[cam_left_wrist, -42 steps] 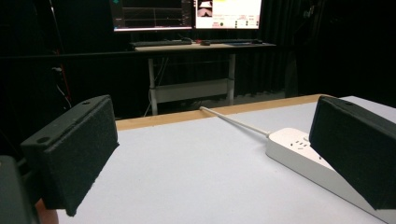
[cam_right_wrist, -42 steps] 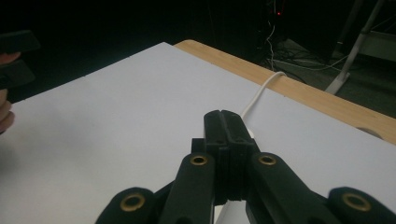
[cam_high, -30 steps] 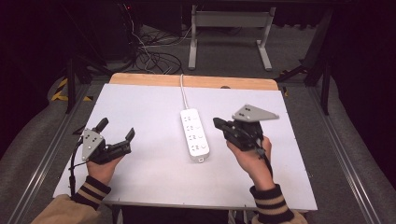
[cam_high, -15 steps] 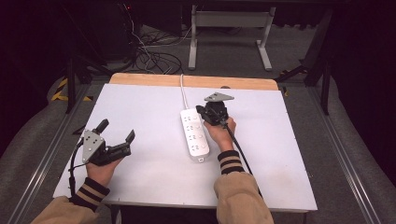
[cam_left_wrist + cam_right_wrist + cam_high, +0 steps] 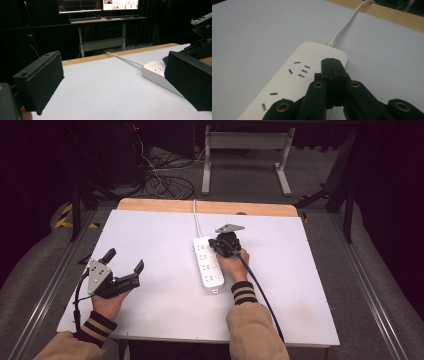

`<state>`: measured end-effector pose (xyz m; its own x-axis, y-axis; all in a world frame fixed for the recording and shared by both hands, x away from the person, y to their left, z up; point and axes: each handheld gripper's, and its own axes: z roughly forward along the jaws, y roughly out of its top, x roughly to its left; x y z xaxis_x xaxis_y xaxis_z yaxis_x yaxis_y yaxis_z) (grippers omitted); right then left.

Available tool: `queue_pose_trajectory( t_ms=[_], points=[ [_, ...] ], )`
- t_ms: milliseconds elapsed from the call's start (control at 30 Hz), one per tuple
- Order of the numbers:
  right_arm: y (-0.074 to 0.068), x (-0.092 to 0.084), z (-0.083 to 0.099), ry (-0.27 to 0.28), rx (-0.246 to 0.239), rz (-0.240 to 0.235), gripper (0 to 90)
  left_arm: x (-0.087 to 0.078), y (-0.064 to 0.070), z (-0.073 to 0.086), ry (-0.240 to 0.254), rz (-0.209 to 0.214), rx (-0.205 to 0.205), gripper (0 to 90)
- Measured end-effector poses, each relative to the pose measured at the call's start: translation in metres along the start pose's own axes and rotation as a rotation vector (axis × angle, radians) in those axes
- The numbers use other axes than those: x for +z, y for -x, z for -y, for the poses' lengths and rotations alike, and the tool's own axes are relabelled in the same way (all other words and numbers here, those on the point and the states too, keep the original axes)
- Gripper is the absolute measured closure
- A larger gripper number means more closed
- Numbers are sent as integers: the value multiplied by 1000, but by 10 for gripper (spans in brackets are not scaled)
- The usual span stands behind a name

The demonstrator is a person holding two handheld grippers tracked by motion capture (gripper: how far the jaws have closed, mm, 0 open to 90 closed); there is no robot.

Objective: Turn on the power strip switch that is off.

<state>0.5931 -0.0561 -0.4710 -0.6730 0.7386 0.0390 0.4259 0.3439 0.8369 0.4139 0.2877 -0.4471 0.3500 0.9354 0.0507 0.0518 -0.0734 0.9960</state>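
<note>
A: From the high view, where does everything sit around the power strip [image 5: 208, 264]?

B: The power strip lies near the middle of the white table [image 5: 150, 235], its cord [image 5: 196, 215] running off over the wooden far edge [image 5: 165, 206]. The right claw [image 5: 216, 245] is at the strip's far end, on its right side, jaws pressed together with nothing between them. The left claw [image 5: 122, 262] is well apart from the strip, toward the table's near left corner, jaws spread wide and empty.

A: Room to move?

B: Bare table all around the strip: a broad stretch between it and the left claw, and another from it out to the right edge.

A: Left gripper view?

B: The left claw's two black pads stand far apart at either side, open table between them. The strip [image 5: 160, 72] lies ahead to the right, with the wooden edge beyond it.

A: Right gripper view?

B: The closed right claw [image 5: 333, 65] tips sit over the strip's [image 5: 294, 82] cord end, just beside the outermost socket slots. I cannot tell whether they touch it.

A: What changed in the last half second?

B: The right claw has edged slightly nearer along the strip's right side. The left hand and the strip have stayed put.
</note>
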Motion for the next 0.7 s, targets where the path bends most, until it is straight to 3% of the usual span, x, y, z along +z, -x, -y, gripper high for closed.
queue_pose_trajectory(
  t_ms=[167, 367, 567, 633, 700],
  points=[
    [-2, 2, 1, 15, -9, -10, 900, 0, -1, 0, 0, -2, -4, 31],
    [-5, 4, 2, 7, 7, -4, 900, -1, -1, -1, -1, -4, -8, 31],
    [-8, 4, 1, -10, -28, 8, 900, -1, -1, -1, -5, -6, -9, 33],
    [-6, 3, 2, -10, -6, -6, 900, -1, -1, -1, -5, -5, -11, 33],
    [-8, 3, 2, -19, -17, 1, 900, -2, -1, -1, -3, -6, -10, 33]
  ],
)
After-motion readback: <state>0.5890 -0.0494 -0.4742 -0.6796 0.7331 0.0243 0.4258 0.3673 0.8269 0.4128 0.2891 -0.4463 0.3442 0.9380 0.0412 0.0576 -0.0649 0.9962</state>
